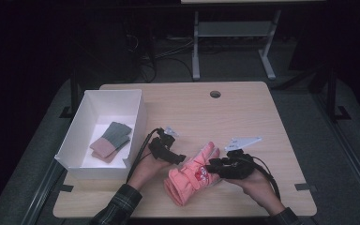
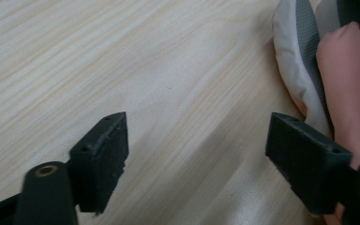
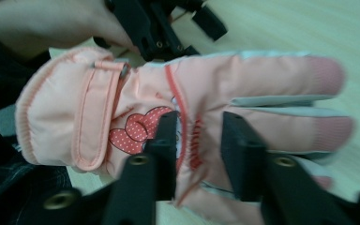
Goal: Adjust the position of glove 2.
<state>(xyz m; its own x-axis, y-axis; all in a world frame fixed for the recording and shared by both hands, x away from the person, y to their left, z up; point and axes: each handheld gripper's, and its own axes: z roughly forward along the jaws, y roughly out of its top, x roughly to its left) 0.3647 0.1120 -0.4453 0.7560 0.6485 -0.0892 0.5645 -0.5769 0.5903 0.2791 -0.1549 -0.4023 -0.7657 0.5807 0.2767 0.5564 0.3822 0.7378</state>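
Note:
A pink padded glove [image 1: 192,176] with a red dotted bow lies on the wooden table [image 1: 243,112], fingers pointing away from the person. My right gripper [image 3: 199,140] comes in from the right [image 1: 211,168]. Its jaws stand a little apart over the back of the glove [image 3: 262,79], and a raised fold of fabric fills the gap and touches both pads. My left gripper [image 1: 180,159] sits at the glove's left edge with its jaws wide open [image 2: 197,150] over bare wood. The glove's pale underside [image 2: 290,47] lies just past its right jaw.
A white open box [image 1: 75,140] stands at the table's left and holds a folded grey-green and pink knit item [image 1: 111,140]. A round cable hole [image 1: 215,93] is near the far edge. The left gripper's body [image 3: 164,28] shows beyond the glove's cuff.

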